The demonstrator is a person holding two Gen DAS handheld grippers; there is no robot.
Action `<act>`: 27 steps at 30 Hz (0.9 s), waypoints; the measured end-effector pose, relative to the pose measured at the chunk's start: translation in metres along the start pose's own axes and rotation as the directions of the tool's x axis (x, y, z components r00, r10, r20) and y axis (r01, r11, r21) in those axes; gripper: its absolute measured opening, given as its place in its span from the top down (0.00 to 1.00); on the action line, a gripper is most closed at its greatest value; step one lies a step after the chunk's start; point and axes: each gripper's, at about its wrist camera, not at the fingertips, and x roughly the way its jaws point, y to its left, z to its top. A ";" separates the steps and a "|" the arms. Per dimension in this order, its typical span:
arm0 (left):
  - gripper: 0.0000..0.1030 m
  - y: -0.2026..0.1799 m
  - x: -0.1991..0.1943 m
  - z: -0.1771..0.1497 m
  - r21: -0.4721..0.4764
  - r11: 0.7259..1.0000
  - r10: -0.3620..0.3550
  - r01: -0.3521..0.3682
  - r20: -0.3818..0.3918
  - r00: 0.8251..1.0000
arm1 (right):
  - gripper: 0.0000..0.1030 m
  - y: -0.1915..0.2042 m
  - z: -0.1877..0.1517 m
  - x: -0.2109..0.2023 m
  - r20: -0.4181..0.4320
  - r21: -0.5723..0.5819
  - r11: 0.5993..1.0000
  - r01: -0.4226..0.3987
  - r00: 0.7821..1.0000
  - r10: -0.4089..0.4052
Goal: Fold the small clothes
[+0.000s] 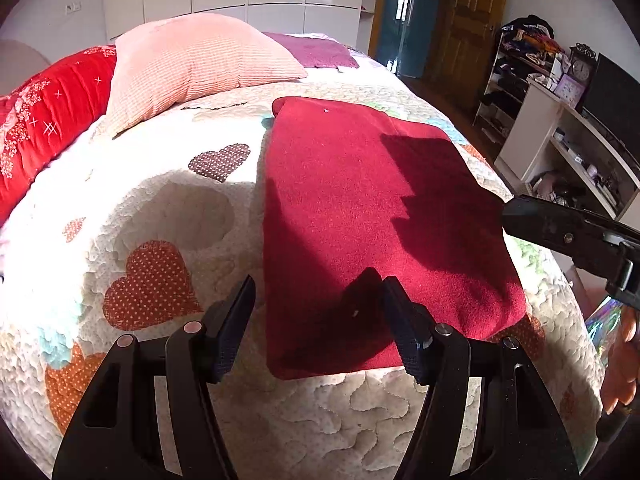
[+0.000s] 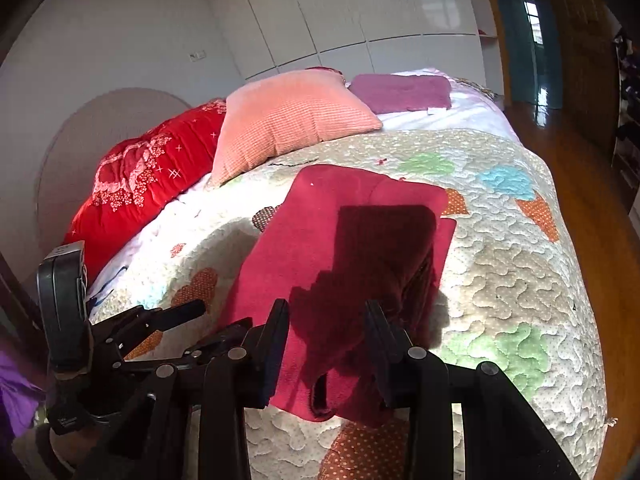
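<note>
Red garment (image 1: 360, 220) is lying folded into a flat rectangle on the quilted bed (image 1: 160, 208), filling the centre of both wrist frames. I'm judging it as light, soft fleece, limp and not slippery, so a pinch through all layers at a near corner should hold. My left gripper (image 1: 320, 300) is hovering with fingers apart over the near edge. My right gripper (image 2: 326, 328) is standing partly apart over the near right corner, clamping nothing.
</note>
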 end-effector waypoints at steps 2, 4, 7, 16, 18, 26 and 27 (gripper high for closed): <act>0.37 0.000 0.003 0.002 0.004 1.000 0.010 -0.010 0.000 1.000 | 0.65 0.001 0.000 0.011 -0.015 -0.015 1.000 0.017 1.000 -0.018; 0.37 0.001 0.005 0.003 0.004 1.000 0.011 -0.011 0.000 1.000 | 0.65 -0.004 -0.003 0.020 -0.034 -0.017 1.000 0.025 0.999 -0.025; 0.37 0.004 0.013 0.004 0.002 1.000 0.007 -0.007 -0.013 1.000 | 0.66 -0.016 -0.009 0.033 -0.061 -0.023 0.998 0.054 0.997 -0.056; 0.37 0.006 0.028 0.004 -0.033 0.999 -0.019 0.018 -0.041 0.999 | 0.67 -0.019 -0.023 0.042 -0.074 -0.083 0.993 0.079 0.994 -0.086; 0.37 0.008 0.025 0.004 -0.038 0.999 -0.028 0.026 -0.040 0.999 | 0.67 -0.023 -0.021 0.033 -0.069 -0.031 0.998 0.048 0.996 -0.051; 0.34 0.040 0.035 0.020 -0.219 0.967 -0.142 0.128 -0.050 0.989 | 0.33 -0.055 -0.009 0.020 0.008 0.141 0.987 0.073 0.997 -0.075; 0.30 0.041 0.038 0.023 -0.224 0.965 -0.151 0.138 -0.044 0.987 | 0.33 -0.062 -0.007 0.026 -0.004 0.170 0.984 0.061 0.998 -0.061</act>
